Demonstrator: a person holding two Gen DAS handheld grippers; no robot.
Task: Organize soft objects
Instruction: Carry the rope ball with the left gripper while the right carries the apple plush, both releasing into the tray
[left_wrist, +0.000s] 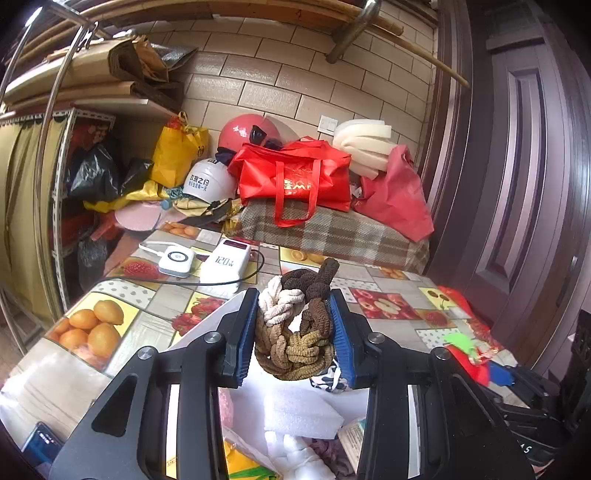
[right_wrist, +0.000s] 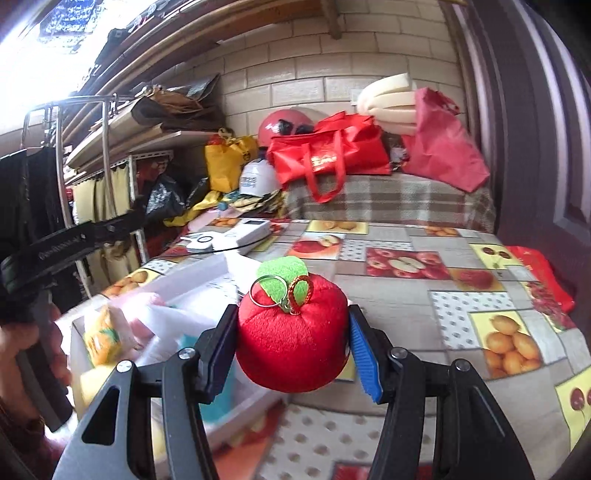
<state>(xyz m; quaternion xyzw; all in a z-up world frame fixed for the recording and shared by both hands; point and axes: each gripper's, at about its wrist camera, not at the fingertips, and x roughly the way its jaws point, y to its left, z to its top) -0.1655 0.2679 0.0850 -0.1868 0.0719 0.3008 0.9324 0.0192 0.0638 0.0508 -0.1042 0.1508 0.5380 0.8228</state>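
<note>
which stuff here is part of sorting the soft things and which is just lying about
Job: braided plush in the left tongs; plush apple in the right tongs; white bin of soft items.

Lying about: power bank, white helmet, red bag, foam roll.

Beige tiled wall (left_wrist: 303, 74), dark wooden door (left_wrist: 517, 147), fruit-print tablecloth (left_wrist: 140, 306)

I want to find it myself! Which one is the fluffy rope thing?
Find the table with the fruit-picture cloth. Just above it, the left gripper squeezes a knotted rope bundle. It alone is chenille cord, braided in cream, tan and dark brown.
</note>
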